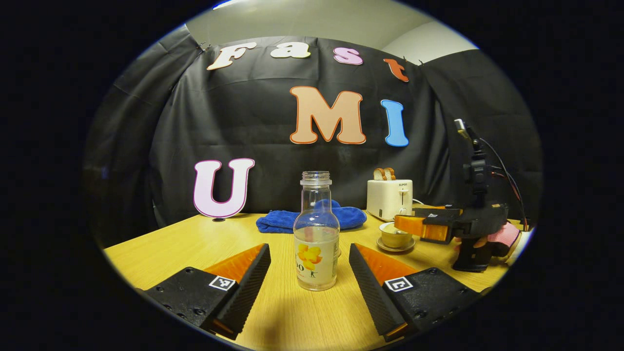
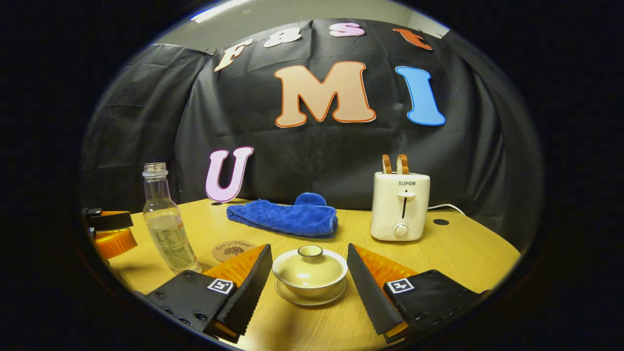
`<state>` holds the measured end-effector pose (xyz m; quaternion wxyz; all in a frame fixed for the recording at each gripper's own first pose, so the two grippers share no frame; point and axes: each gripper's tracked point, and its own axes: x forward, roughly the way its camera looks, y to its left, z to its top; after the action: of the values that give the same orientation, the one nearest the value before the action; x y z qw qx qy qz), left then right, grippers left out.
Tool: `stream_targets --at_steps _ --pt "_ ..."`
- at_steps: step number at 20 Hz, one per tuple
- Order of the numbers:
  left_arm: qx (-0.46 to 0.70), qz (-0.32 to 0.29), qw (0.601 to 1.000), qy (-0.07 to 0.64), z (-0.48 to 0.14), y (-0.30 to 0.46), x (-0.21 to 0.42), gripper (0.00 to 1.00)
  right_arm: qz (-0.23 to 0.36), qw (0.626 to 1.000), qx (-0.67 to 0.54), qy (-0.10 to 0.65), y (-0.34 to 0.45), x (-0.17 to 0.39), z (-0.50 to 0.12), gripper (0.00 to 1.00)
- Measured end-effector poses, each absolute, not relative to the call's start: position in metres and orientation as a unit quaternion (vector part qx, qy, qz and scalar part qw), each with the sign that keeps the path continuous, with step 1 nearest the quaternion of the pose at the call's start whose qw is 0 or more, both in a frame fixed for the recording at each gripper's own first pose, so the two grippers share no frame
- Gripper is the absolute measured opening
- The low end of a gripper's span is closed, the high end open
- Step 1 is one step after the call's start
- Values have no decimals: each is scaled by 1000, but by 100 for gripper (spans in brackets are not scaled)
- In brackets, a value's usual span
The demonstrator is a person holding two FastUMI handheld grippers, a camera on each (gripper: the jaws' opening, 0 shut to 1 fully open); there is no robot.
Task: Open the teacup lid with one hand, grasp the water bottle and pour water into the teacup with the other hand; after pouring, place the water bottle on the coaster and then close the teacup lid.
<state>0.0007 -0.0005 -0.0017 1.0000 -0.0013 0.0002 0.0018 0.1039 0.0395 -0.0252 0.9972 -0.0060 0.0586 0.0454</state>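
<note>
- While both grippers stand open, the left gripper [image 1: 309, 273] frames the uncapped water bottle [image 1: 316, 234], untouched.
- The right gripper [image 2: 308, 275] flanks the lidded teacup [image 2: 310, 271].
- The toaster [image 2: 400, 206] reads "SUPOR".

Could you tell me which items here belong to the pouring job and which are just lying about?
Job: water bottle, teacup, its lid, coaster, left gripper, right gripper.
Lying about: blue cloth, toaster.

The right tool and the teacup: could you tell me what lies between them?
Nothing: in the right gripper view, the right tool stands open around the lidded teacup, fingers apart from it.
</note>
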Motion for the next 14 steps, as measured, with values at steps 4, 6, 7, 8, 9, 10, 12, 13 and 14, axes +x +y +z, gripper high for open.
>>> stream_targets --at_steps 4,6,7,8,9,10,12,13,14 --pt "-1 1 1000 0 -2 -1 2 95 41 997 -8 64 38 123 -28 93" --pt "-1 1 1000 0 -2 -1 2 95 40 997 -12 71 38 129 -29 82" --pt "-1 1 1000 0 -3 -1 1 95 36 997 -14 72 38 133 -30 76" --pt "-1 1 1000 0 -2 -1 0 95 32 997 -15 74 37 135 -30 69" --pt "-1 1 1000 0 -3 -1 1 95 35 996 -14 80 38 135 -32 62" --pt "-1 0 1000 0 -2 -1 1 95 41 996 -11 84 41 138 -34 56" --pt "-1 1 1000 -1 -2 -1 1 95 43 995 -14 85 43 131 -30 44" --pt "-1 0 1000 0 -3 -1 2 95 45 995 -18 84 44 136 -33 37" --pt "-1 0 1000 0 -2 -1 1 95 48 995 -22 85 45 136 -34 36"
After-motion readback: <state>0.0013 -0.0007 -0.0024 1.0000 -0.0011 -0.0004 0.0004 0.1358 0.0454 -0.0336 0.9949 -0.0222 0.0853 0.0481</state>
